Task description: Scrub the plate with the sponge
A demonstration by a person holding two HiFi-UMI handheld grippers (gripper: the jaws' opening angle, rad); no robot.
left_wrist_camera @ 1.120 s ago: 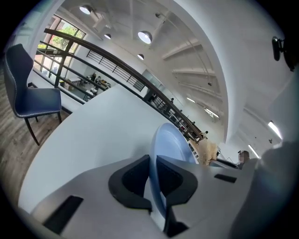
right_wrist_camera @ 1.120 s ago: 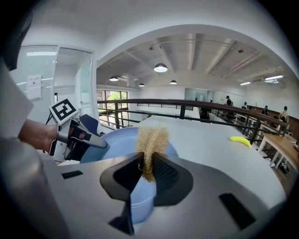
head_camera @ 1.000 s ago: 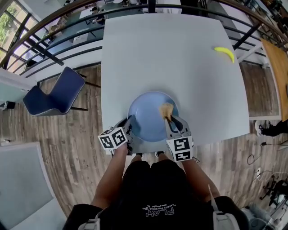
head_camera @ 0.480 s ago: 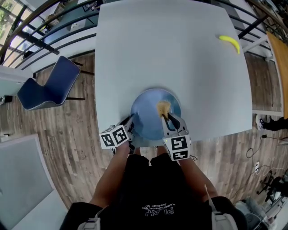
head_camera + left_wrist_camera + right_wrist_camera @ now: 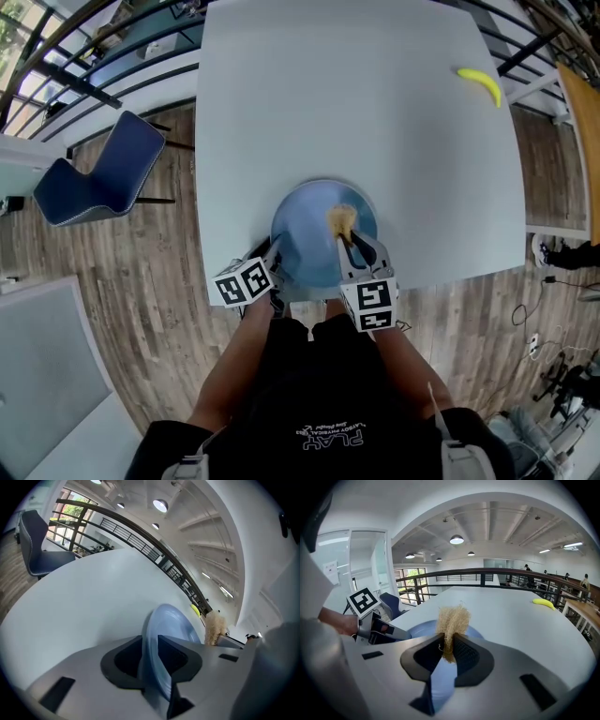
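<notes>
Blue plastic or ceramic, the round plate (image 5: 309, 220) lies on the white desk (image 5: 356, 94) close to its near edge, right in front of the person. Over the plate's right half, the right tongs (image 5: 449, 643) are clenched on a tan, fibrous sponge (image 5: 451, 619). They pinch it low, so most of the tuft stands out beyond the tips, at or just above the plate's surface; contact cannot be told. The left tongs (image 5: 150, 645) straddle the plate's near-left rim, which passes between the pads. Their jaws have just been opening and the pads no longer seem to press on the rim, so the plate looks released rather than pinned. That is the main risk. If scrubbing begins with the rim loose, the sponge's push could skid the plate across the smooth desk or spin it, and it sits near enough to the edge to tip off. A hard stroke could also drag the sponge out of its narrow pinch. Further out, a banana (image 5: 480, 84) lies at the far right corner, and a dark blue chair (image 5: 94, 183) stands on the wooden floor to the left.
</notes>
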